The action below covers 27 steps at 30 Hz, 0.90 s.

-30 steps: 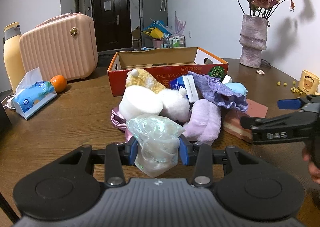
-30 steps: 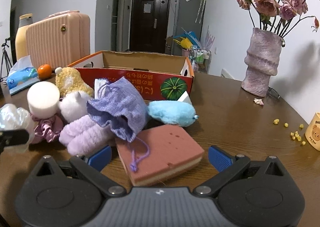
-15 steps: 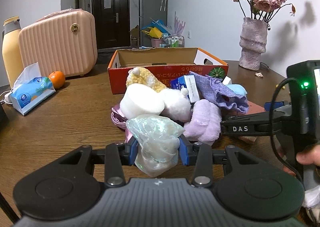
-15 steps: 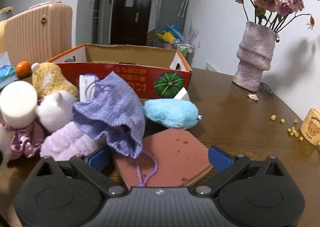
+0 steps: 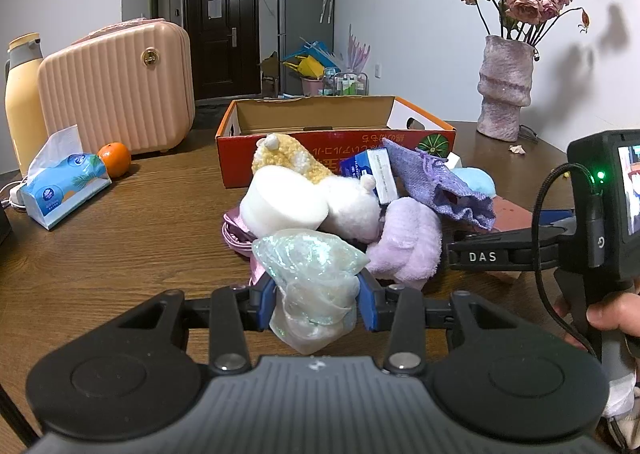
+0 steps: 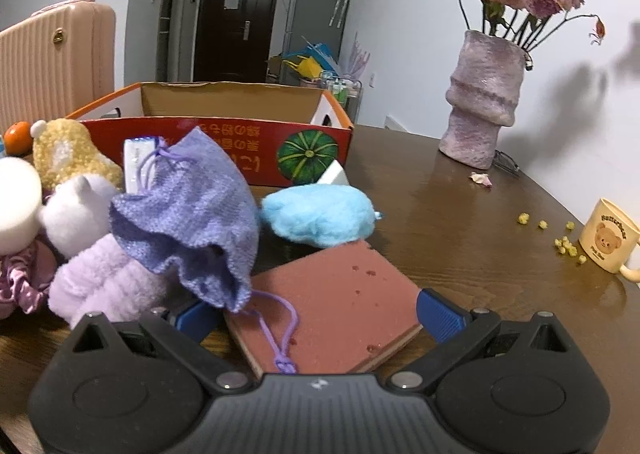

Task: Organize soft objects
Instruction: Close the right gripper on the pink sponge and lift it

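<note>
— What's the left gripper (image 5: 316, 304) got?
— Its jaws are clamped on the iridescent pouch (image 5: 310, 278), just in front of the pile.
— And the right gripper (image 6: 320, 314)?
— Jaws spread wide, straddling the red sponge (image 6: 332, 302) on the table (image 6: 480, 254).

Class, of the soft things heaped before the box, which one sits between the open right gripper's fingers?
The reddish-brown sponge block: flat and firm-edged, it lies between the right gripper's spread fingers, unlike its fluffy neighbours.

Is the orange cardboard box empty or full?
Cannot tell fully. The orange cardboard box shows only bare inner walls; its floor is hidden behind the front wall.
</note>
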Motion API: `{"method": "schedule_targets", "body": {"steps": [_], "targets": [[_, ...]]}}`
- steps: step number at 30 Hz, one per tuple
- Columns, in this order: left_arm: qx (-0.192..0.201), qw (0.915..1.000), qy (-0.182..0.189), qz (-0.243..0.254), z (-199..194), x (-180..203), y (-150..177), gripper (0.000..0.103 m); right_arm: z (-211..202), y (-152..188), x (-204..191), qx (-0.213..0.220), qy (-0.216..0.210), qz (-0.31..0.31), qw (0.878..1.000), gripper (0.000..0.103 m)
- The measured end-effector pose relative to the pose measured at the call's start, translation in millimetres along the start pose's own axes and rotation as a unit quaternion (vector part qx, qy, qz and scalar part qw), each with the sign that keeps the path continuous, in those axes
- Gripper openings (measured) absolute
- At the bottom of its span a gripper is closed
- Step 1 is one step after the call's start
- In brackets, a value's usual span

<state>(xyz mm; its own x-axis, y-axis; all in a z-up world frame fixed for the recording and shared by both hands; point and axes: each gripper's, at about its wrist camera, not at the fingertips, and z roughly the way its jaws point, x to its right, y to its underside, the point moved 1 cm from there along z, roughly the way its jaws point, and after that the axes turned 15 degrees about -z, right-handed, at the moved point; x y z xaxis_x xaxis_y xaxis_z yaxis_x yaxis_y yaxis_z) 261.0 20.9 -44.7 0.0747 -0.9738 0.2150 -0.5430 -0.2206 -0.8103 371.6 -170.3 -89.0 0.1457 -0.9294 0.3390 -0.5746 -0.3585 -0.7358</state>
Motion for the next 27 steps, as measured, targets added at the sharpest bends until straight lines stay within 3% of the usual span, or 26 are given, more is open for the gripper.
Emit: {"method": "schedule_targets", "body": {"steps": [6,21,24,26,27], "targets": [[0.002,1.0000,0.000,-0.002,-2.1,0.3,0.8,0.042,-3.1,5.9,6.1,0.001,0.001,0.000,1.000,0.100],[0.011,0.9999,0.001,-0.005,-6.4,-2.7,1.4,0.042,-29.0,21.5,13.7,0.040,-0.026,-0.012,0.999,0.072],[0.012,0.9999,0.000,-0.007,-6.5,-3.7,0.8,0.042,-32.6,23.4,15.4,0.042,-0.025,-0.007,0.999,0.075],[0.013,0.9999,-0.001,-0.007,-6.8,-3.6,1.1,0.042,-32.2,24.7,17.9,0.037,-0.015,-0.001,0.999,0.092],[0.013,0.9999,-0.001,-0.007,-6.9,-3.5,1.2,0.042,-31.7,25.2,18.8,0.035,-0.007,0.002,0.999,0.095]]}}
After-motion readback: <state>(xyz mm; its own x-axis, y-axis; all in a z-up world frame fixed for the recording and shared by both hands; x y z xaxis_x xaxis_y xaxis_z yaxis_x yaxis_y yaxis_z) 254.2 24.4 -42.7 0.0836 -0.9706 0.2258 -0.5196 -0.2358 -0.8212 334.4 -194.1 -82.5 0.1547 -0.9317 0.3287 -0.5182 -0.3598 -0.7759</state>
